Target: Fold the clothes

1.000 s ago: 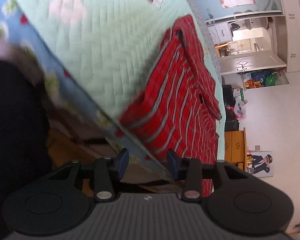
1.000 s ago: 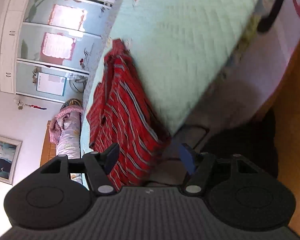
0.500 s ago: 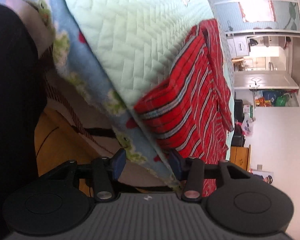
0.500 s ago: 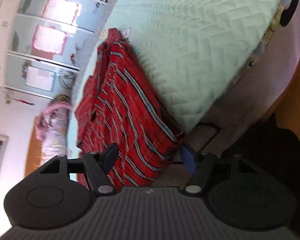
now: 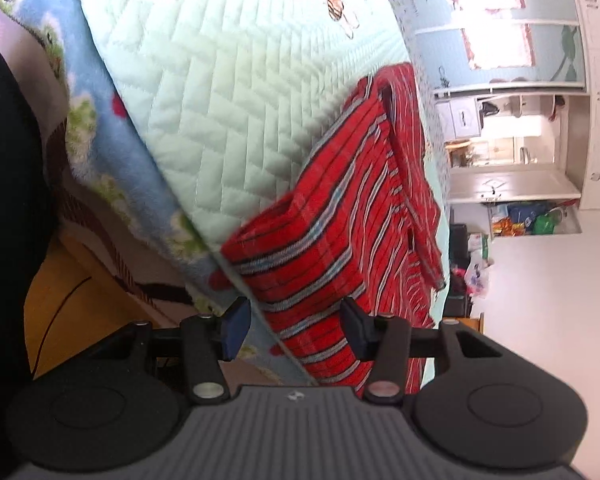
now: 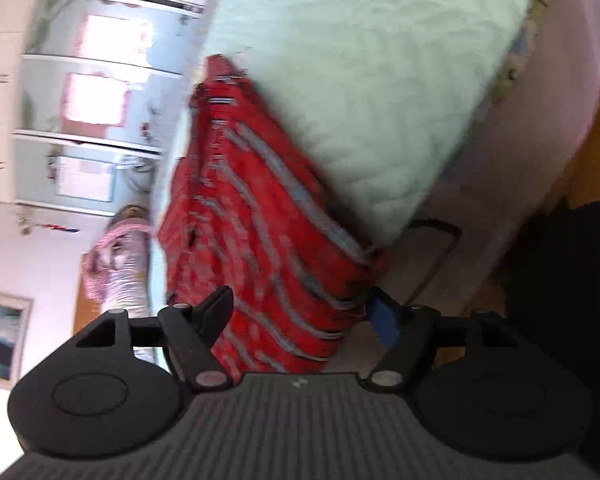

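The red striped garment (image 5: 340,240) hangs over the bed (image 5: 228,80) edge, its hem between both grippers' parted, just-widening jaws, ungripped.

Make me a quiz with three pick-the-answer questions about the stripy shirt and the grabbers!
1. Where does the shirt lie?
A. on the pale green quilt, at its edge
B. on the floor
C. in a drawer

2. What is the shirt's main colour?
A. yellow
B. red
C. purple

3. How do the jaws of the left gripper stand?
A. clamped flat together
B. missing
C. apart, squeezing nothing

Answers: 1 A, since the shirt rests on the quilt and hangs a little over its edge. 2 B, since it is red with thin grey-blue stripes. 3 C, since a clear gap shows between the jaws, with the shirt beyond them; the right gripper looks open too, and its jaws have just been opening further.
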Available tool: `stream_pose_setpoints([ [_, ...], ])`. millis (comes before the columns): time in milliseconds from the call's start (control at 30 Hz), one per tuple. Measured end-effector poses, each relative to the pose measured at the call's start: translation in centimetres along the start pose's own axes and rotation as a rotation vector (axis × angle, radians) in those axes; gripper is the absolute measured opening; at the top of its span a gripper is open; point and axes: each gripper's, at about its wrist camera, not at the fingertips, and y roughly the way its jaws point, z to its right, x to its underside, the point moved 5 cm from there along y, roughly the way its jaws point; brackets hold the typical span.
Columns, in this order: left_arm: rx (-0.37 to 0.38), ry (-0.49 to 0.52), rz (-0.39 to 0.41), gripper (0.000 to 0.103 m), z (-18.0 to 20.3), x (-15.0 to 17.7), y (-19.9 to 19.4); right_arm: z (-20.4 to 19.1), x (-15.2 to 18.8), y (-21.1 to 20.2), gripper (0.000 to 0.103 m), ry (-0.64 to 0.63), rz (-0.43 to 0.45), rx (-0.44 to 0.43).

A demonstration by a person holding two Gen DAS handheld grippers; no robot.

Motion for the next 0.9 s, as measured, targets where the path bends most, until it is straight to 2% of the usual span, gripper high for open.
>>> stream_pose_setpoints([
  [67, 0.004, 0.005, 0.010, 0.050, 0.2, -0.1, 0.1, -0.3, -0.1, 0.0, 0.072, -0.020, 0.001, 0.007],
  [133, 0.017, 0.020, 0.026, 0.042, 0.8, -0.1, 0.3, -0.5, -0.1, -0.1, 0.063, -0.037, 0.005, 0.016],
  [167, 0.026, 0.031, 0.036, 0.038, 1.2, -0.1, 0.2, -0.5, -0.1, -0.2, 0.048, -0.040, 0.007, 0.021],
  [200, 0.034, 0.048, 0.046, 0.028, 1.5, -0.1, 0.0, -0.6, -0.2, -0.4, 0.025, -0.051, 0.013, 0.029],
  [233, 0.039, 0.065, 0.053, 0.023, 1.8, -0.1, -0.1, -0.7, -0.2, -0.6, 0.015, -0.063, 0.019, 0.036],
  [400, 0.060, 0.107, 0.071, 0.011, 2.7, -0.1, -0.1, -2.1, -0.2, -1.2, 0.011, -0.104, 0.045, 0.015],
  [533, 0.061, 0.099, 0.062, 0.012, 2.4, 0.0, -0.2, -3.4, -0.6, -1.0, 0.011, -0.111, 0.066, -0.015],
  [600, 0.062, 0.084, 0.046, 0.014, 2.3, 0.0, -0.1, -3.4, -0.8, -0.9, 0.018, -0.097, 0.067, -0.024],
  [667, 0.063, 0.069, 0.031, 0.034, 2.1, 0.0, -0.1, -2.9, -0.9, -0.6, 0.022, -0.075, 0.058, -0.013],
  [700, 0.061, 0.061, 0.022, 0.050, 2.0, 0.0, 0.0, -2.7, -1.0, -0.5, 0.030, -0.066, 0.058, -0.007],
  [733, 0.054, 0.054, 0.013, 0.059, 2.0, 0.0, 0.2, -2.4, -1.0, -0.4, 0.034, -0.063, 0.057, -0.001],
  [800, 0.040, 0.045, 0.012, 0.057, 1.9, -0.2, 0.8, -2.1, -0.8, 0.0, 0.036, -0.054, 0.052, 0.013],
  [867, 0.043, 0.047, 0.027, 0.038, 1.9, -0.4, 1.1, -2.0, -0.6, 0.5, 0.036, -0.046, 0.048, 0.024],
  [900, 0.044, 0.055, 0.030, 0.020, 2.0, -0.5, 1.1, -2.0, -0.6, 0.6, 0.036, -0.048, 0.048, 0.024],
])
